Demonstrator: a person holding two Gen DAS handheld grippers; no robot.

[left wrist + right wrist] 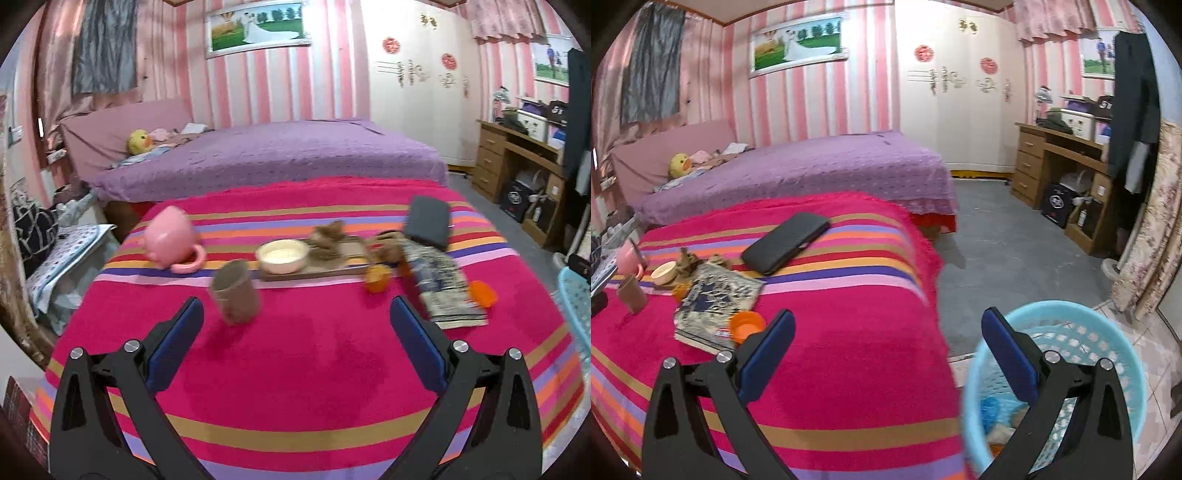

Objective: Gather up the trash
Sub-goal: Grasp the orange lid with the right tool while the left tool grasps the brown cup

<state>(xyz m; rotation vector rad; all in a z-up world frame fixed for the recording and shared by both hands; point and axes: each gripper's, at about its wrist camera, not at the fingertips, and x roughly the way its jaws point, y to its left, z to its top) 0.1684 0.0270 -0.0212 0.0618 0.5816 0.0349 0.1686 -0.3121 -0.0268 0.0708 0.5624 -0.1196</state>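
Note:
My left gripper [295,314] stands open and empty above the striped red cloth [295,369], just short of a brown paper cup [235,291]. Beyond the cup a tray [332,271] carries a white bowl [282,255] and brown scraps [327,236]. An orange peel [376,277] and an orange cap [484,293] lie beside a magazine [439,284]. My right gripper [888,326] is open and empty, straddling the cloth's edge and a light blue basket [1082,332] with some trash at its bottom. The orange cap [748,325] sits just left of its left finger.
A pink piggy-shaped cup [170,238] stands at the far left and a black phone case [428,221] at the far right. A purple bed [266,155] lies behind. A wooden desk [1060,166] stands on the right across grey floor [1004,251].

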